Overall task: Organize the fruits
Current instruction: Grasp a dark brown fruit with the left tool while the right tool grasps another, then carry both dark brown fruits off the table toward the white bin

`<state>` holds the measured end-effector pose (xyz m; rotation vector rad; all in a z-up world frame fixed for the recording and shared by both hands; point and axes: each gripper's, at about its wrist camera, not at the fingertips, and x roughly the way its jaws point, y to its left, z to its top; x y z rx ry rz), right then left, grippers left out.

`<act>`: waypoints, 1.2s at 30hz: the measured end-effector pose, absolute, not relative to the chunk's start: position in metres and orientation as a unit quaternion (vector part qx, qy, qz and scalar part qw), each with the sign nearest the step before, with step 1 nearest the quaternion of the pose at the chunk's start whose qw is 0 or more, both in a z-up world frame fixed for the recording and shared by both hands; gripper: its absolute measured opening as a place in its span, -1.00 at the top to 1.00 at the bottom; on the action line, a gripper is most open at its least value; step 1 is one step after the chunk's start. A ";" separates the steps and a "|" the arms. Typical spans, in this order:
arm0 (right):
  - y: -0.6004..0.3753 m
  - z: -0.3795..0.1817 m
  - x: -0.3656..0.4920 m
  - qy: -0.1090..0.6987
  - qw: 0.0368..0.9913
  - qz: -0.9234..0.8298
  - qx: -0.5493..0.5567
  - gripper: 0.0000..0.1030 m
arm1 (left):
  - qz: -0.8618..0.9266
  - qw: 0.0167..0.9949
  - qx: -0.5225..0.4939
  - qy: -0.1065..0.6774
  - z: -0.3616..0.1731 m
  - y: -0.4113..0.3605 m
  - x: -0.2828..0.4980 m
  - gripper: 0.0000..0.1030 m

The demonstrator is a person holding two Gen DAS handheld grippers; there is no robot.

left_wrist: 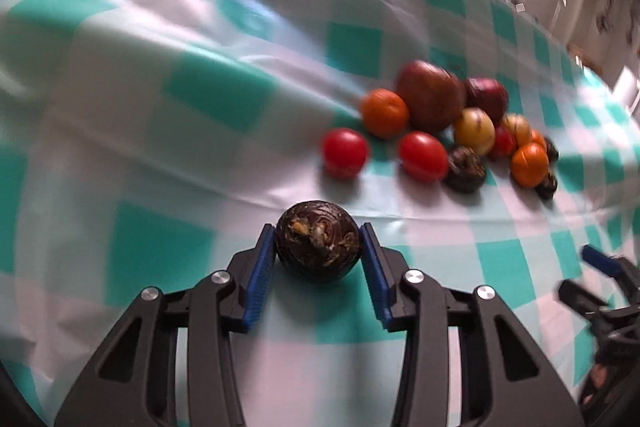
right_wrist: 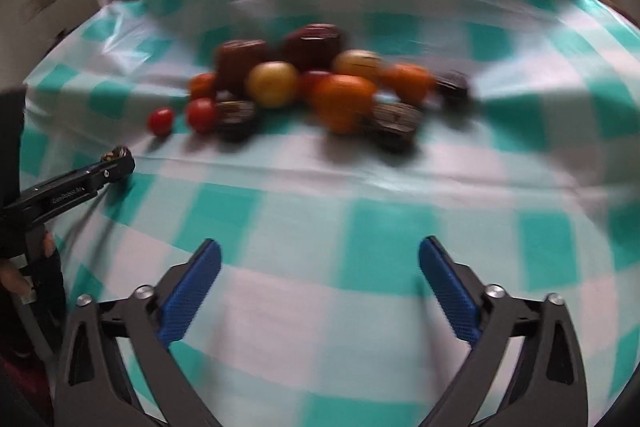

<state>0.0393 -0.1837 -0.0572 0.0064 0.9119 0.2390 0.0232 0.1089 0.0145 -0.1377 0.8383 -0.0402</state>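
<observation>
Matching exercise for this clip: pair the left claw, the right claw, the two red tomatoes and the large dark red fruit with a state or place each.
Column one:
1. left claw
2. right claw
3. two red tomatoes
4. large dark red fruit

Column two:
A. at the back of the pile
B. shut on a dark brown round fruit
C. open, nothing between its pads
D. at the near left edge of the pile

Pairs: 1-B, 2-C, 3-D, 4-A
</observation>
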 end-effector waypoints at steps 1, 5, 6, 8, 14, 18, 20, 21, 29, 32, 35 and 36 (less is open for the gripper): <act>-0.168 -0.058 0.048 0.443 0.888 0.122 -0.010 -0.66 | -0.015 0.913 -0.082 0.399 0.016 0.120 0.020 0.17; -0.125 -0.063 0.080 0.455 0.881 0.120 -0.047 -0.45 | -0.009 0.910 -0.128 0.394 0.014 0.142 0.015 0.17; -0.119 -0.064 0.088 0.457 0.881 0.114 -0.055 -0.42 | -0.006 0.909 -0.133 0.395 0.014 0.142 0.018 0.17; -0.110 -0.067 0.109 0.461 0.879 0.110 -0.055 -0.39 | -0.006 0.909 -0.133 0.395 0.013 0.141 0.017 0.17; -0.088 -0.069 0.142 0.456 0.882 0.108 -0.057 -0.08 | -0.013 0.908 -0.128 0.398 0.013 0.138 0.016 0.17; -0.081 -0.069 0.138 0.448 0.887 0.099 -0.056 0.17 | -0.016 0.908 -0.129 0.398 0.013 0.138 0.016 0.17; -0.082 -0.066 0.127 0.439 0.892 0.102 -0.042 0.17 | -0.018 0.908 -0.128 0.398 0.013 0.137 0.016 0.17; -0.085 -0.064 0.118 0.433 0.895 0.105 -0.034 0.17 | -0.019 0.908 -0.128 0.398 0.013 0.137 0.016 0.17; -0.111 -0.051 0.057 0.404 0.907 0.118 0.034 0.17 | -0.020 0.908 -0.133 0.397 0.013 0.137 0.016 0.17; -0.122 -0.049 0.044 0.395 0.909 0.120 0.058 0.16 | -0.020 0.908 -0.134 0.397 0.013 0.137 0.016 0.17; -0.139 -0.046 0.036 0.393 0.907 0.127 0.083 0.16 | -0.020 0.907 -0.137 0.397 0.013 0.138 0.016 0.17; -0.142 -0.046 0.033 0.394 0.906 0.129 0.091 0.16 | -0.019 0.907 -0.139 0.397 0.013 0.138 0.016 0.17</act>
